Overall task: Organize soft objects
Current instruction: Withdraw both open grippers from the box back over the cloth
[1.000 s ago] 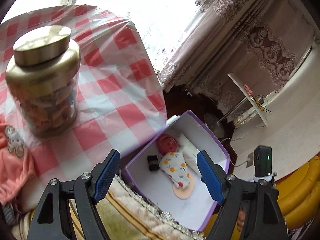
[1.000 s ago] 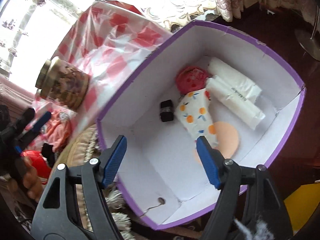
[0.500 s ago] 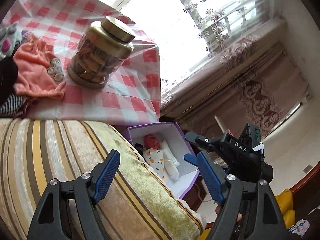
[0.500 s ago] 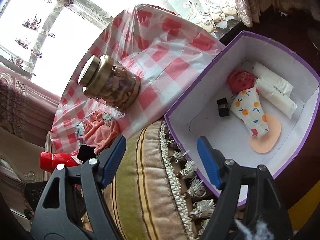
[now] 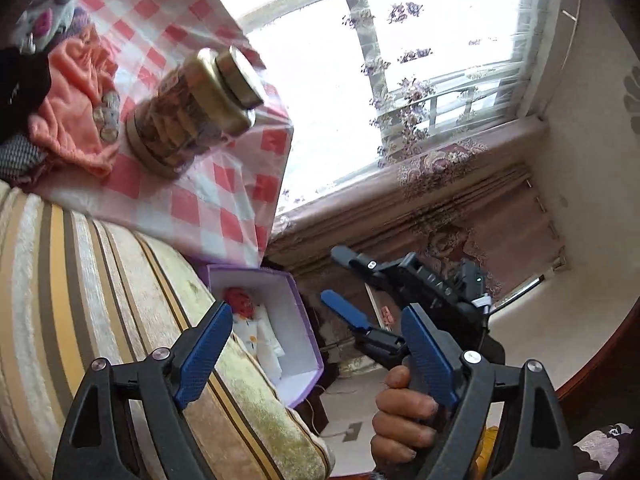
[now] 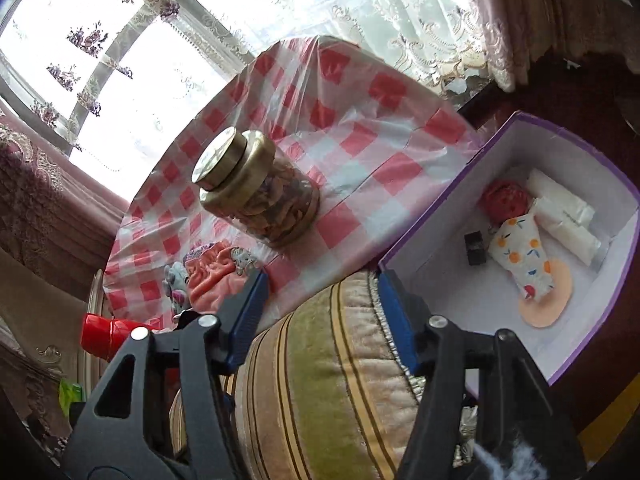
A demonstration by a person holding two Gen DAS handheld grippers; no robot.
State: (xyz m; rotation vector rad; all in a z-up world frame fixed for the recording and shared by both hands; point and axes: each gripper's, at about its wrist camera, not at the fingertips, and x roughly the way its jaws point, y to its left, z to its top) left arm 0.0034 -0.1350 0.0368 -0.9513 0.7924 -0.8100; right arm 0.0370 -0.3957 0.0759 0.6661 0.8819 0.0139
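box (image 6: 592, 340) holding socks (image 6: 524, 256), jar (image 6: 256, 188) full

Your desk (image 6: 360, 128) wears a red-checked plastic cloth. On it stand a gold-lidded jar (image 6: 256, 188), a crumpled pink cloth (image 6: 212, 280) beside a small plush (image 6: 176, 280), and a red cup (image 6: 108, 336) lying at the edge.

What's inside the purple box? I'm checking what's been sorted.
In the purple box: a red ball, fruit-print cloth, white packets, small black item, peach disc partly covered by cloth.
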